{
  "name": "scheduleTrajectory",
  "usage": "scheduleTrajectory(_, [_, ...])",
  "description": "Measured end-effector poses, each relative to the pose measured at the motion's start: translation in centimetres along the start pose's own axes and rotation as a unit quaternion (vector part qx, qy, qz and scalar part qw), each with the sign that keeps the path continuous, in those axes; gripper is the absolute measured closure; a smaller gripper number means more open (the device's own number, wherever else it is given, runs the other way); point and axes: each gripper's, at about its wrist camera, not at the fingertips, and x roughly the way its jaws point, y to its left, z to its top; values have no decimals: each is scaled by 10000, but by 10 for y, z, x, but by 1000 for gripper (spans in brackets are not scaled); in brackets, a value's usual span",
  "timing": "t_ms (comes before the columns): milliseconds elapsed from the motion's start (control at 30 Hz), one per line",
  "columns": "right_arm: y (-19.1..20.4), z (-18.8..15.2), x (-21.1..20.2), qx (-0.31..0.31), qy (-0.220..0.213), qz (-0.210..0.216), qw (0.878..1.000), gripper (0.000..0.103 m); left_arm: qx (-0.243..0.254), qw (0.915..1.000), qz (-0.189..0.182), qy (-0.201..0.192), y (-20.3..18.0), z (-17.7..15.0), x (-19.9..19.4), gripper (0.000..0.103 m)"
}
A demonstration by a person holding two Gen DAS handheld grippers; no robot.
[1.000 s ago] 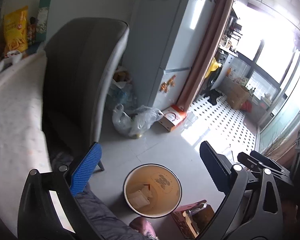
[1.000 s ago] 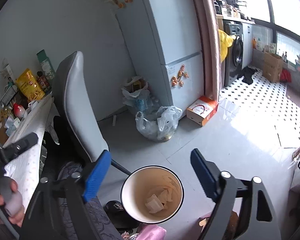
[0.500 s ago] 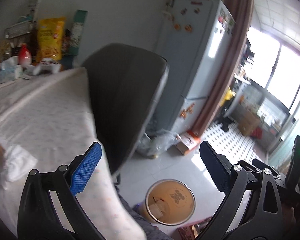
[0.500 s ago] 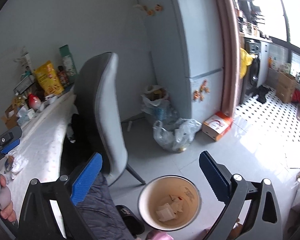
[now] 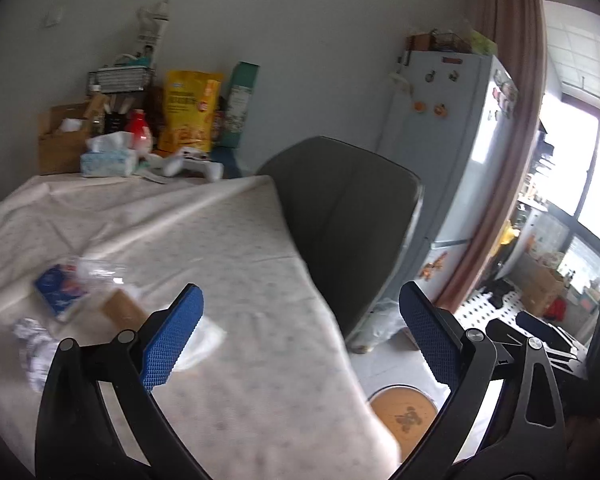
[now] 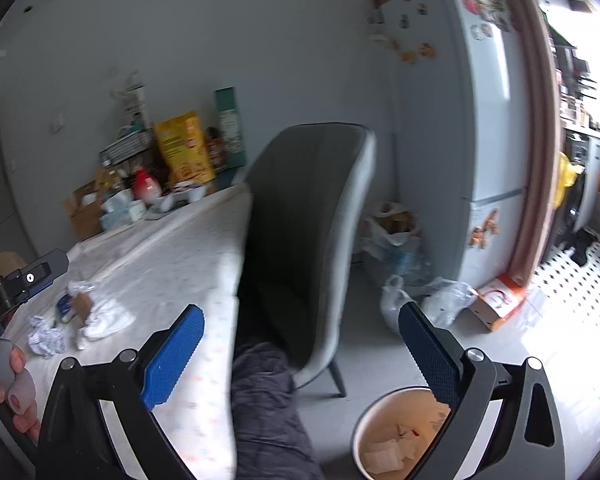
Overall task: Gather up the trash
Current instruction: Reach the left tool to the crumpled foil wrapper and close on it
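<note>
Left gripper: jaws wide apart, nothing between them; hovering above the tabletop near its right edge.
Right gripper: jaws wide apart, empty; hanging over the gap between tabletop edge and chair.
Left hand: at the far left of the right wrist view, wrapped around the left gripper's grey handle.
Trash bin: on the floor, low and right of the tabletop edge, beside the chair leg; open-topped, pale paper scraps inside; partly hidden behind the right gripper's right finger.
Tabletop: pale patterned cloth; right edge running diagonally down toward the bin; broad bare stretch between the trash and that edge.
Crumpled paper ball: on the tabletop, far left, closest piece of the trash.
White tissue: flat on the cloth, partly behind the left finger.
Brown card piece: just beyond the tissue, touching or overlapping it; blurred.
Blue packet: left of the card piece, beside clear crinkled plastic.
Chair: grey back upright, tight against the tabletop's right edge.
Floor: open grey strip between chair and fridge.
Plastic bags: on the floor at the fridge foot.
Fridge: against the back wall, right of the chair.
Far tabletop end: tissue box, yellow snack bag, crowded against the wall.
</note>
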Motion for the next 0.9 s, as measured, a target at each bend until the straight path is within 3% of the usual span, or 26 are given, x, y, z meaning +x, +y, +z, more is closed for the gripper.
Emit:
scheduleTrajectory(133, [32, 3, 6, -211, 13, 294, 9993, 8, -170, 9996, 225, -76, 28, 1, -12, 6])
scheduleTrajectory(533, [95, 1, 24, -429, 233, 650, 9967, 8, -709, 9931, 910, -212, 116, -1, -55, 6])
scheduleTrajectory(900, [142, -6, 44, -766, 422, 969, 9914, 8, -1052, 9861, 1242, 341, 173, -24, -46, 6])
